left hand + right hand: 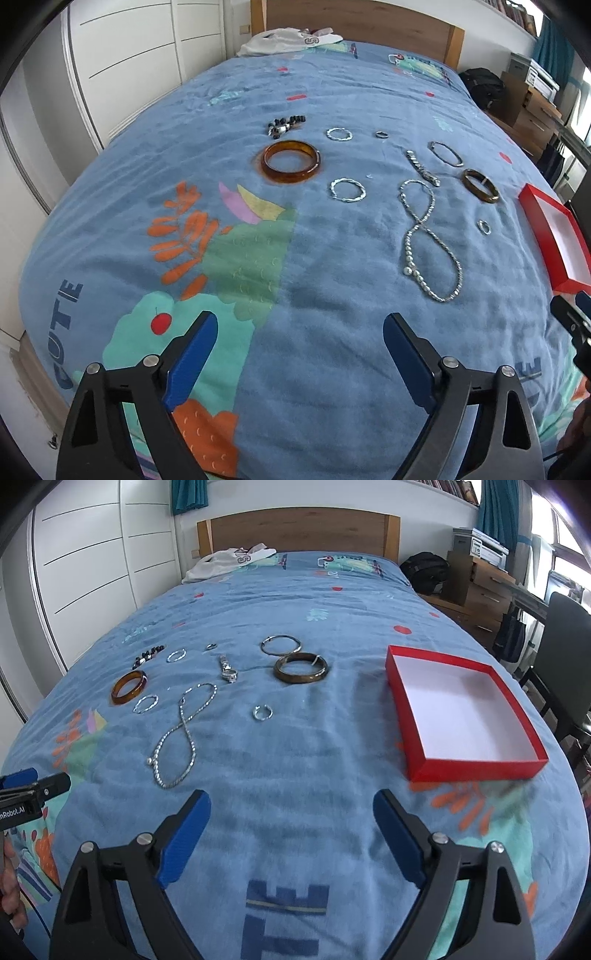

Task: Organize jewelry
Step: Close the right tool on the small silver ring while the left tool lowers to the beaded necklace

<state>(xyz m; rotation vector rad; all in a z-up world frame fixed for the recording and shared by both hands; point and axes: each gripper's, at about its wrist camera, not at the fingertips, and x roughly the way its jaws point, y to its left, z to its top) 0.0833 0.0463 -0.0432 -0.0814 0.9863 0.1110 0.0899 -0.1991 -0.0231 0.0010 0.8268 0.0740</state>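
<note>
The bed (295, 602), under a blue patterned cover, carries everything, the pieces laid apart probably so each can be picked singly. The red box (461, 716) lies ahead and right of the right tongs (291, 808), empty, likely the jewelry's destination. The pearl necklace (428, 240) lies ahead and right of the left tongs (301, 332); the amber bangle (291, 161) farther ahead; a small silver ring (262, 712) ahead of the right tongs. Both tongs stand apart, holding nothing.
</note>
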